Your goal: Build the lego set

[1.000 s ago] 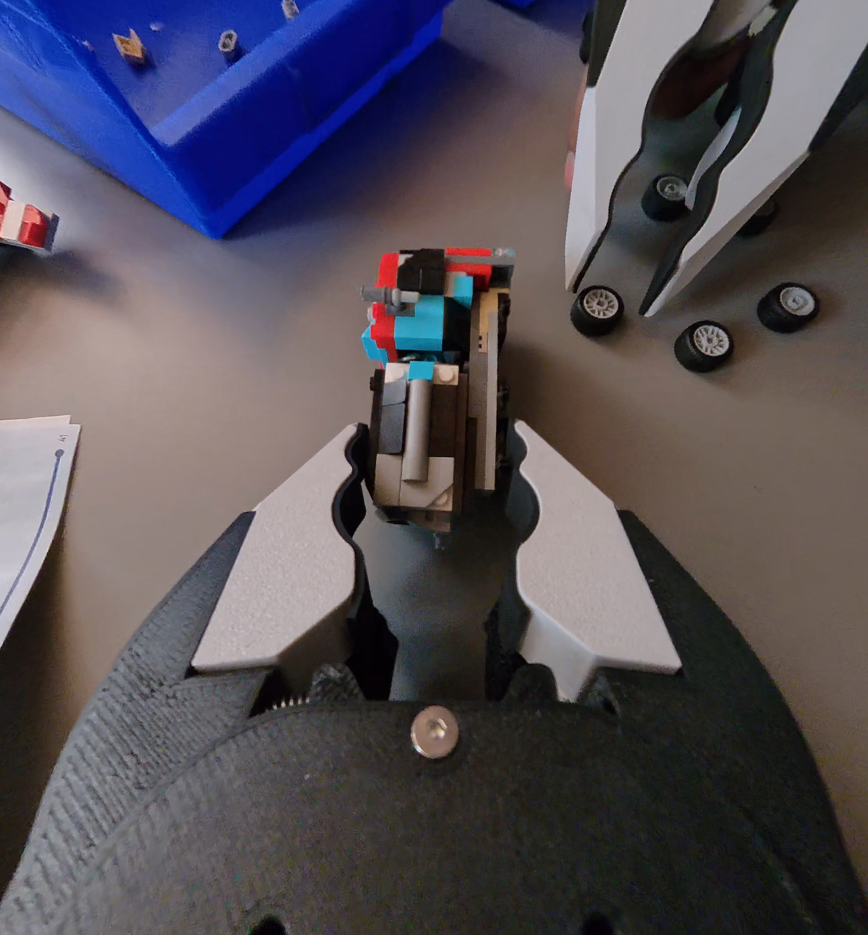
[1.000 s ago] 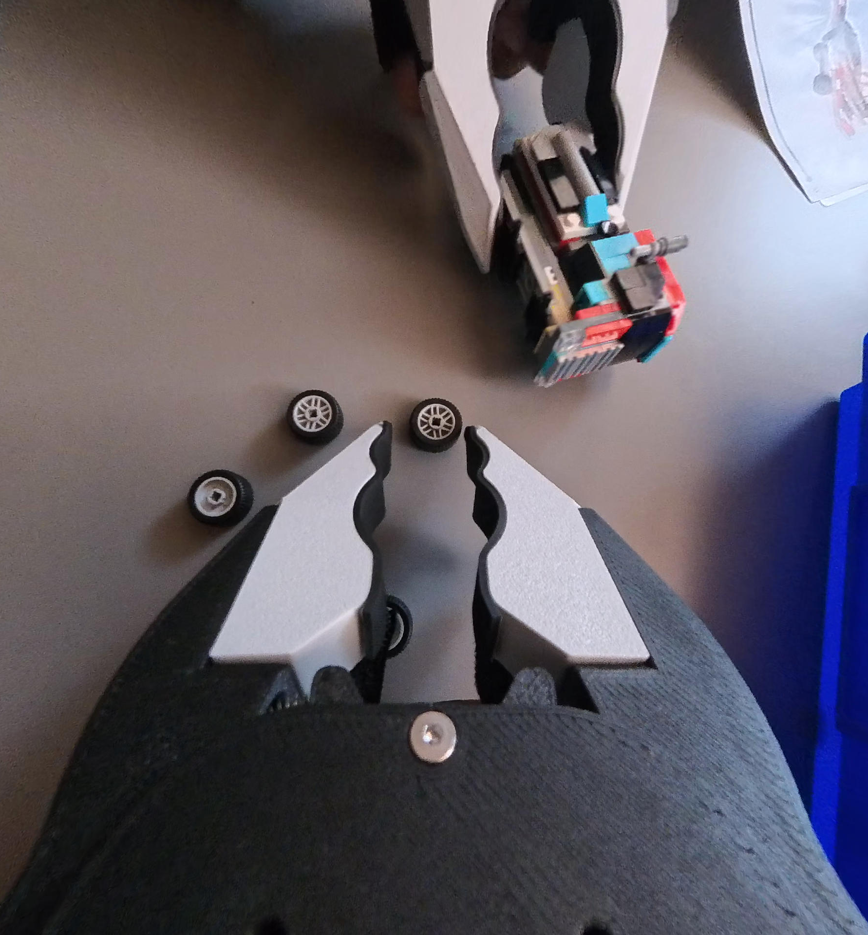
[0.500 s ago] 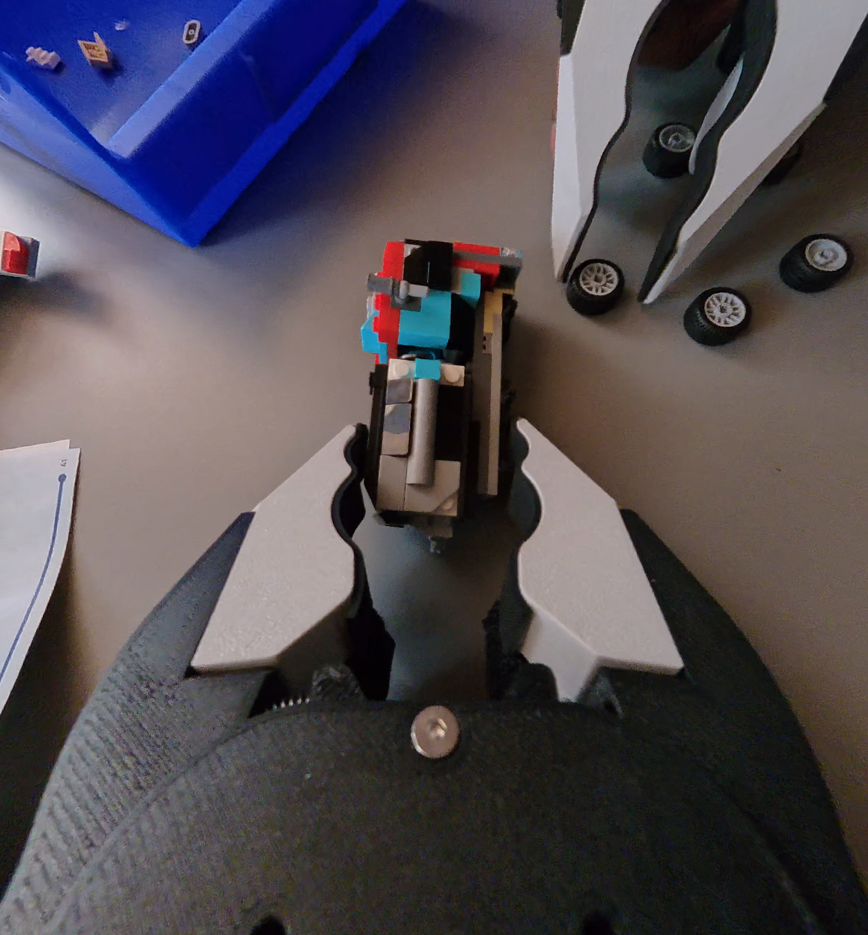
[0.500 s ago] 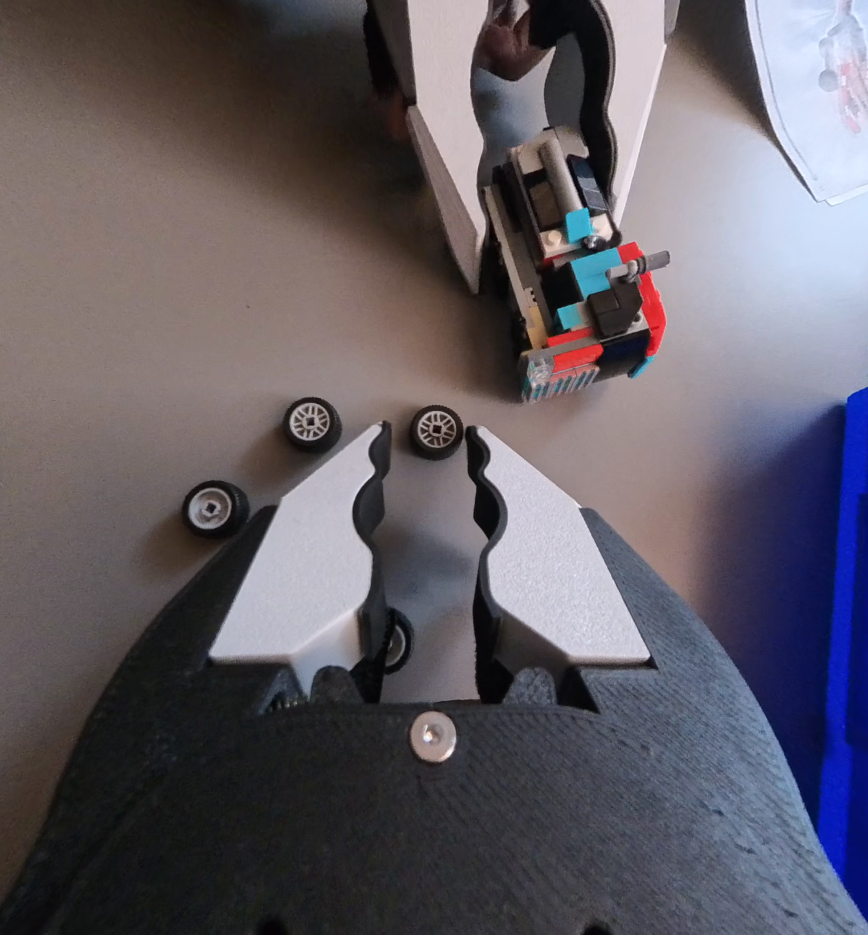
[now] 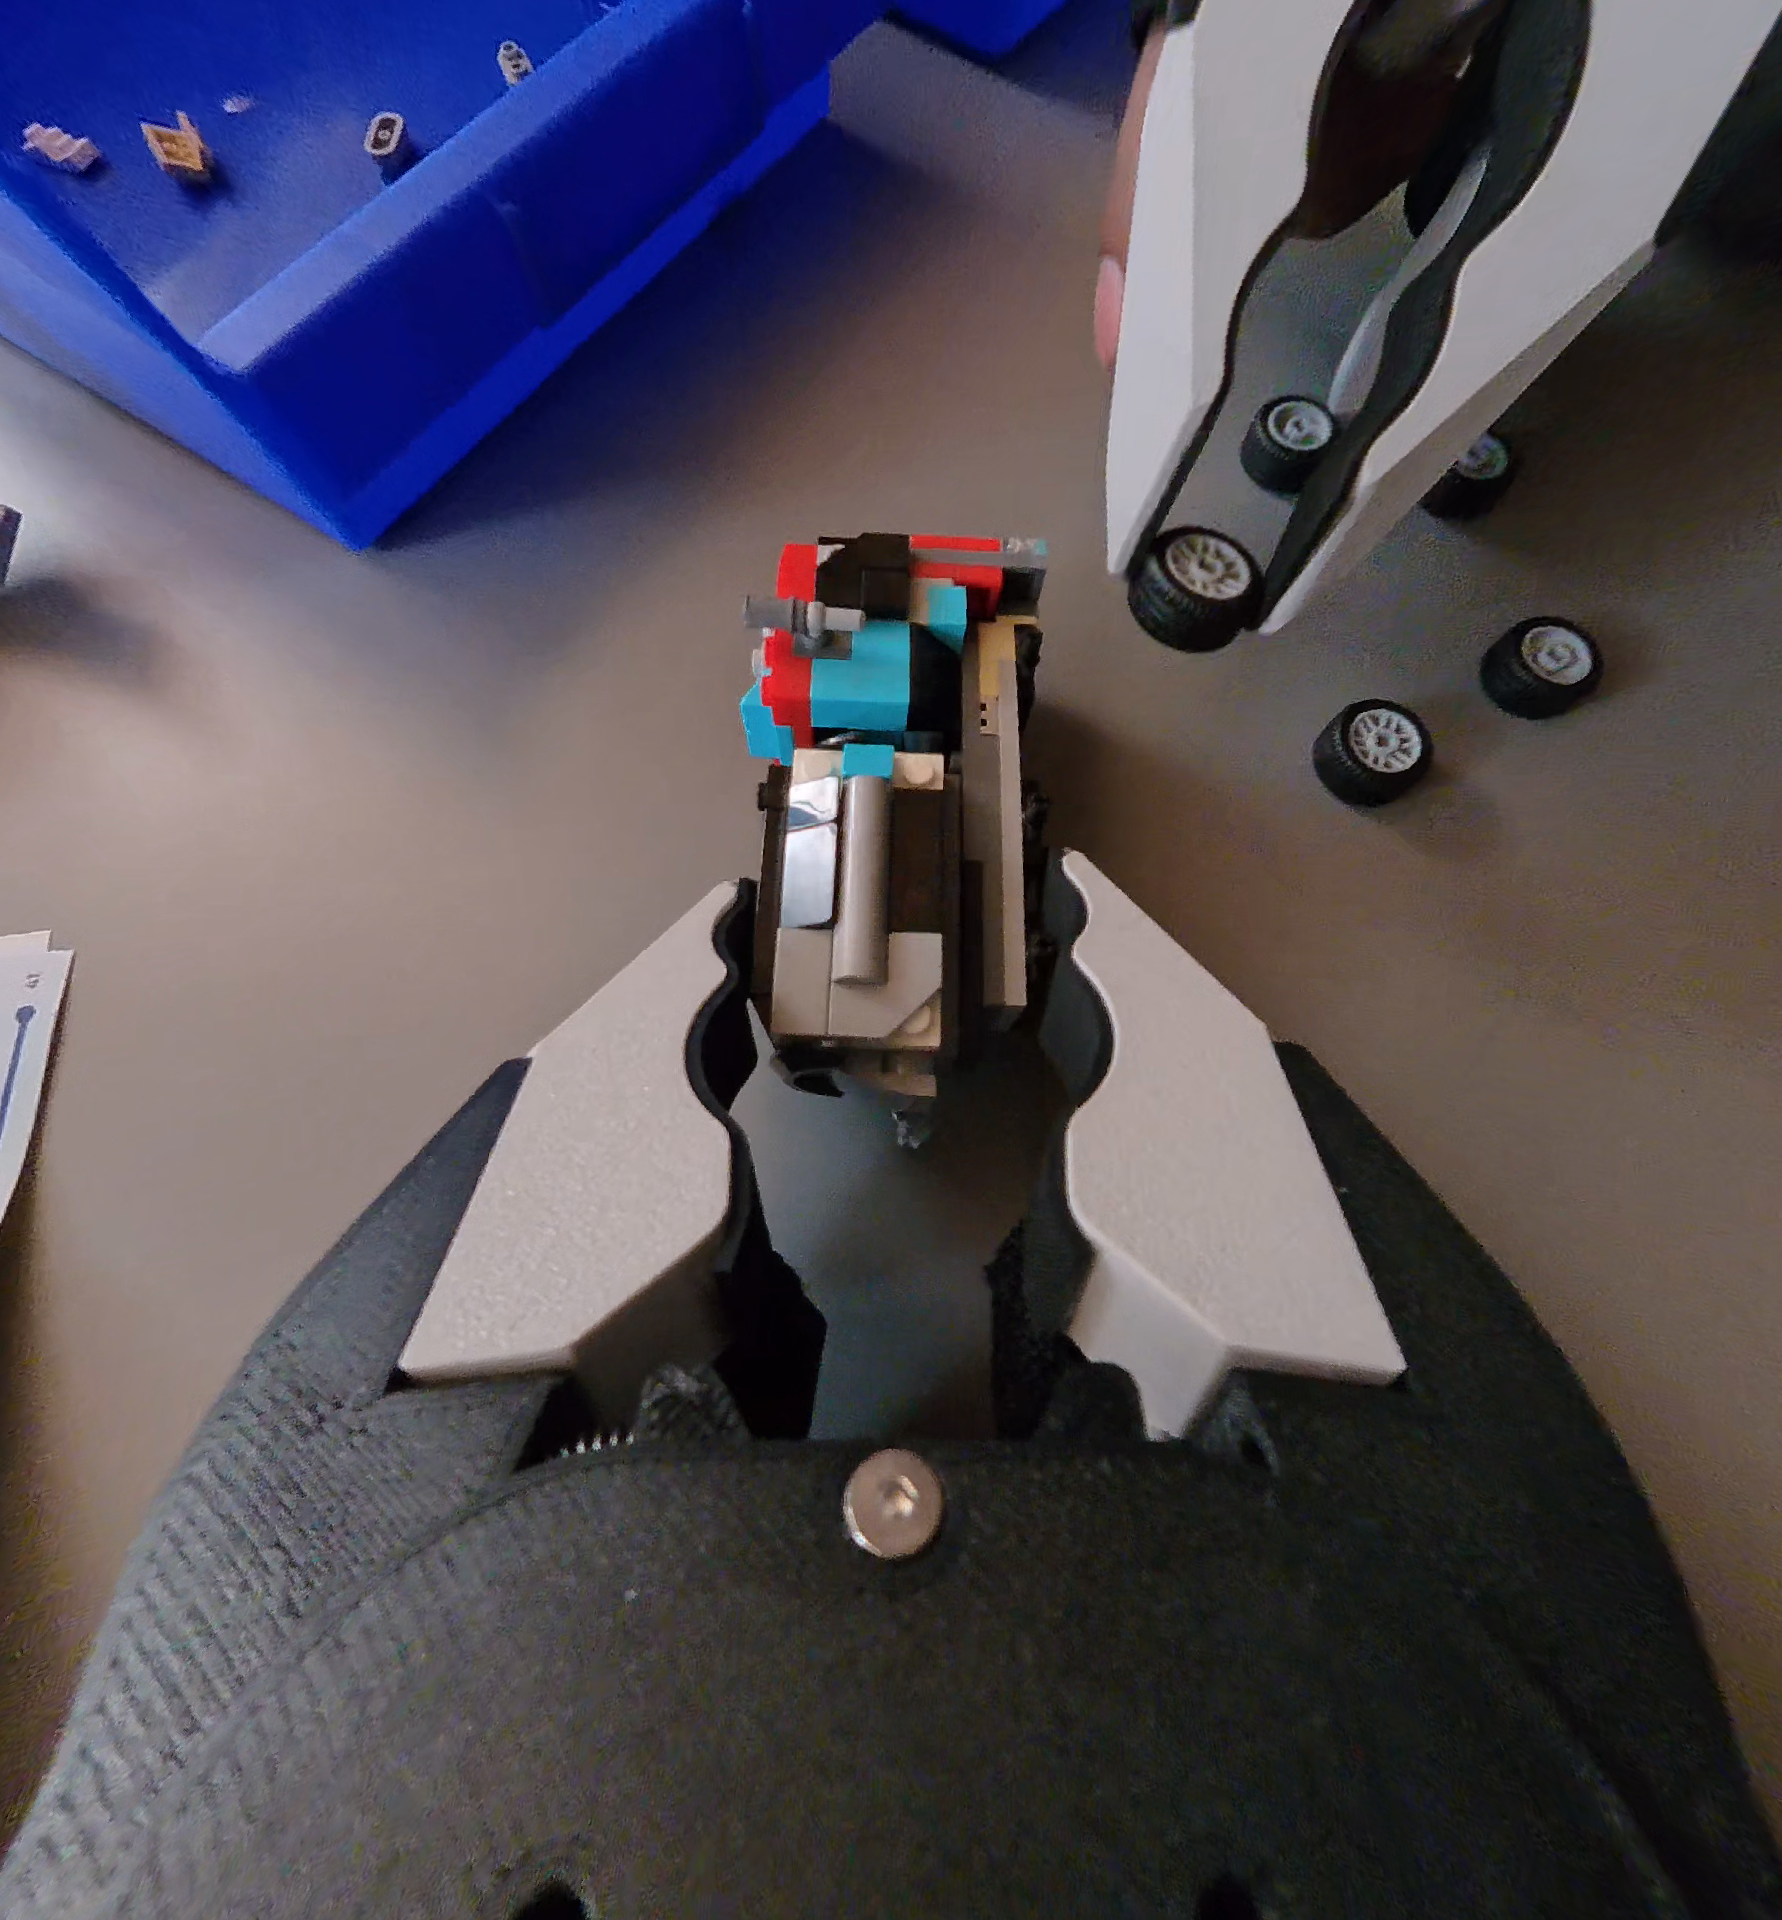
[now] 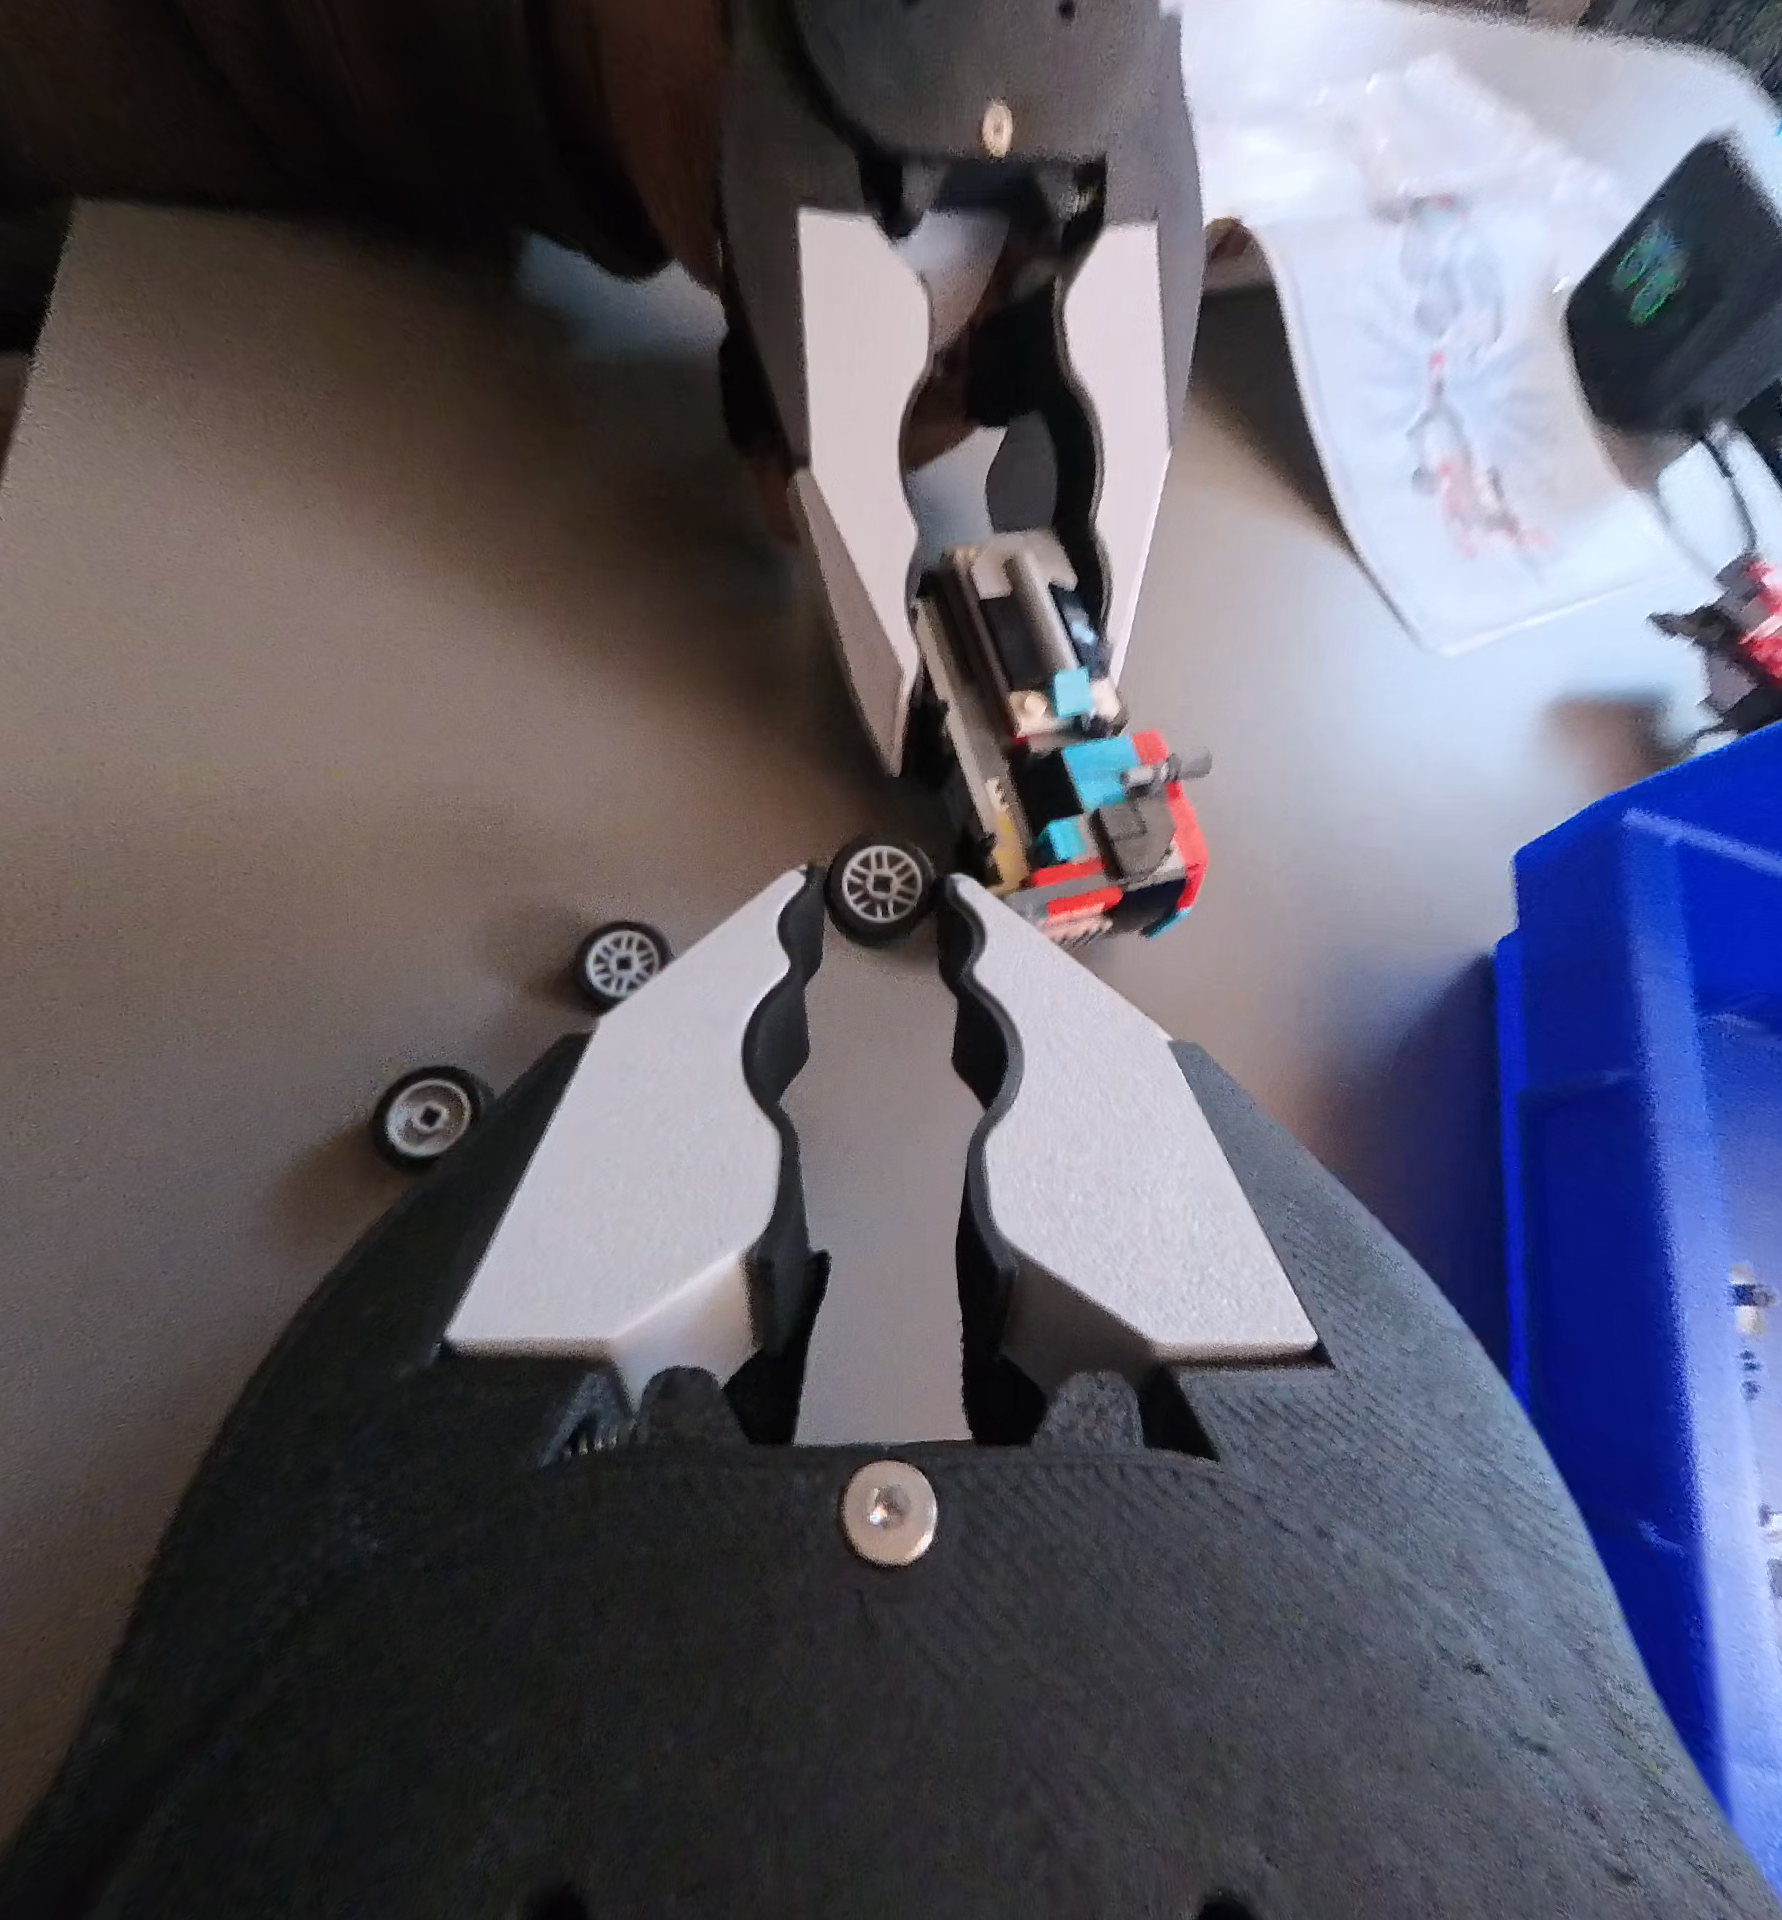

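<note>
**Wheels, one brick model, two grippers**

Left gripper (image 5: 897,904): jaws wide, both pads against the flanks of the brick model (image 5: 892,790), which is clamped at its grey rear end over the grey table (image 5: 347,831). Right gripper (image 6: 882,888): jaws narrow, pinching one black-tyred wheel (image 6: 879,883) at the tips, just beside the model's nose. Loose wheels counted: four in the left view, one (image 5: 1469,473) half hidden behind a finger. One blue bin (image 5: 430,260), cut off; the small parts inside are too small to identify.

Each camera rides behind its own fingers, looking down at the table (image 5: 347,831) from close; the two face each other; both show the brick model (image 5: 887,831) (image 6: 1063,769) and wheels (image 5: 1370,750) (image 6: 622,961).
</note>
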`<action>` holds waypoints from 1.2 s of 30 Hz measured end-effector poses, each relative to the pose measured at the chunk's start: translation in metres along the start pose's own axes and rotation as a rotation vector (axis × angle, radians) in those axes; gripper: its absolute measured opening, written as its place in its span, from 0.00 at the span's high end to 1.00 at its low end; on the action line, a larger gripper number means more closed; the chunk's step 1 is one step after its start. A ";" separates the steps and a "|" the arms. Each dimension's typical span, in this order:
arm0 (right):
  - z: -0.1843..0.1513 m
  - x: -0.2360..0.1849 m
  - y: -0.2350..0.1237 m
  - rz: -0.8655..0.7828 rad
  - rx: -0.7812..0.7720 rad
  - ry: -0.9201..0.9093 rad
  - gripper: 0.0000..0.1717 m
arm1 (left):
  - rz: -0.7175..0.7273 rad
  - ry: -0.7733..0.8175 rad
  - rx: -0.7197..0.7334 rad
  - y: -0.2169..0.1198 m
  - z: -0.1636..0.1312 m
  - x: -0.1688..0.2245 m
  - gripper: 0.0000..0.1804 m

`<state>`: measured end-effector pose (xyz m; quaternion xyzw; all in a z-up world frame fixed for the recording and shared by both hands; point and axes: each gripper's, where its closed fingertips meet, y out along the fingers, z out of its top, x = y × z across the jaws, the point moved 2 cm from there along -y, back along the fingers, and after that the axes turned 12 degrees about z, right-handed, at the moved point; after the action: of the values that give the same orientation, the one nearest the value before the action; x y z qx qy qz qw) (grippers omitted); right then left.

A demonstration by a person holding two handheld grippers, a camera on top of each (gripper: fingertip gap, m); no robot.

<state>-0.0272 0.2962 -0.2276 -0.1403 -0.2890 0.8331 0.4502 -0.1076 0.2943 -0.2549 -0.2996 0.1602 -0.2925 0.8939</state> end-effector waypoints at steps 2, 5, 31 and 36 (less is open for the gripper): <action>0.006 0.002 -0.003 -0.032 0.026 -0.033 0.87 | -0.015 -0.001 0.001 0.000 0.001 0.004 0.68; 0.009 0.007 -0.004 -0.069 0.040 -0.042 0.87 | -0.015 0.008 0.002 0.001 0.002 0.006 0.68; 0.006 0.014 0.000 -0.125 0.010 -0.062 0.86 | -0.037 0.009 0.008 0.002 0.004 0.010 0.69; 0.007 0.014 0.000 -0.146 0.003 -0.087 0.86 | -0.040 0.007 0.008 0.002 0.004 0.010 0.69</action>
<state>-0.0391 0.3053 -0.2216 -0.0816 -0.3164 0.8040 0.4968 -0.0969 0.2907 -0.2544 -0.2981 0.1562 -0.3118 0.8886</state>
